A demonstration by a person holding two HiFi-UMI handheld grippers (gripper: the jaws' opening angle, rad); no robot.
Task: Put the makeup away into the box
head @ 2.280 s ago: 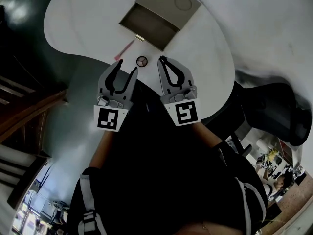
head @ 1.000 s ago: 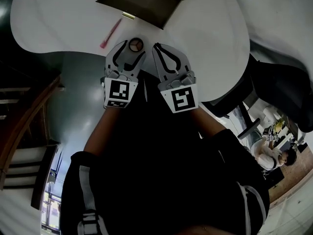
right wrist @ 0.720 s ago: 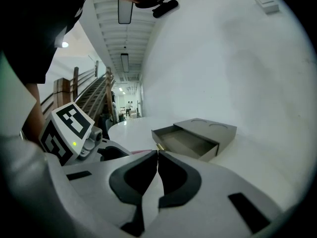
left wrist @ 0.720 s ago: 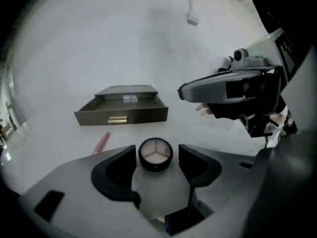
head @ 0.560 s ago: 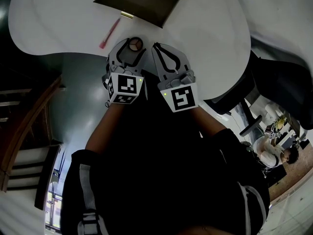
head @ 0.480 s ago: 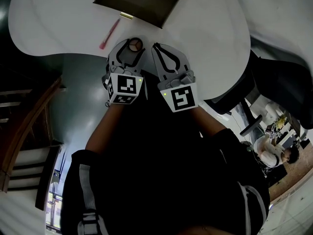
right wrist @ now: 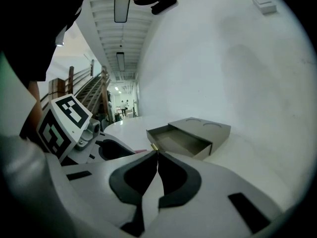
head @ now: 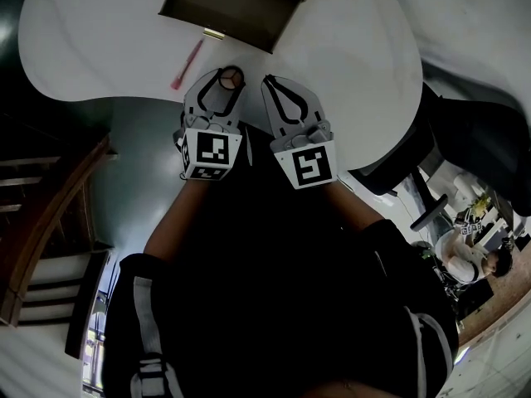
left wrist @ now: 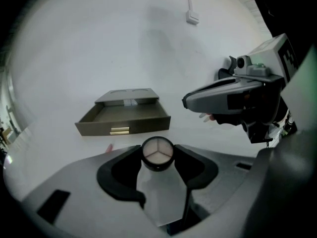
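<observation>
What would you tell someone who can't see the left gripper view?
The left tongs, just closing, pinch a round makeup compact on a white table. Behind it sits an open brown drawer box; the right tongs hover at the right.

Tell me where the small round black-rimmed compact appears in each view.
Head view: small round black-rimmed compact, upper centre.
Left gripper view: compact, lower centre.
Right gripper view: not visible.
Shared landmark: open grey-brown drawer box.

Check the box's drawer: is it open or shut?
Open. The drawer stands pulled out from the box, its inside exposed and apparently empty in both gripper views.
</observation>
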